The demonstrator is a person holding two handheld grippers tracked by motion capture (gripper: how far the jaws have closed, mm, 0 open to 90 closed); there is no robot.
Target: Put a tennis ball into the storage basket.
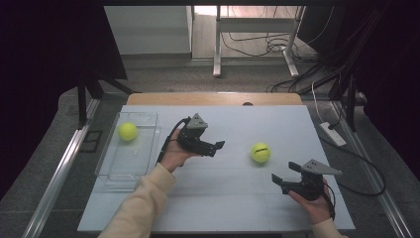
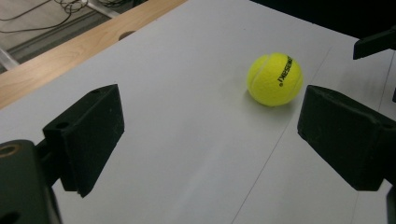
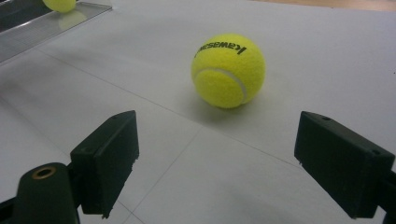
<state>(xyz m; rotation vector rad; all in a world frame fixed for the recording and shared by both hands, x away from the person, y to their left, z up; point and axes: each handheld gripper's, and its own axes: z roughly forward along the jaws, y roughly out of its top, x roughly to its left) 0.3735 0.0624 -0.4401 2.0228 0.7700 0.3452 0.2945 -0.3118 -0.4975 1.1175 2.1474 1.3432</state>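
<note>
A yellow tennis ball (image 1: pixel 260 152) (image 2: pixel 275 79) (image 3: pixel 228 70) lies on the white tabletop, right of centre. A second yellow tennis ball (image 1: pixel 128 131) (image 3: pixel 60 3) rests in the far part of a clear plastic tray (image 1: pixel 115 166) at the left. My left gripper (image 1: pixel 219 147) (image 2: pixel 210 130) hovers left of the loose ball and points toward it, open, with nothing between its jaws. My right gripper (image 1: pixel 285 174) (image 3: pixel 215 163) sits near the table's front right, also aimed at that ball, open and empty.
The white board (image 1: pixel 223 208) lies on a wooden table whose far edge (image 1: pixel 213 98) shows behind it. Metal rails run along both sides. A desk frame and cables (image 1: pixel 277 47) stand on the floor beyond.
</note>
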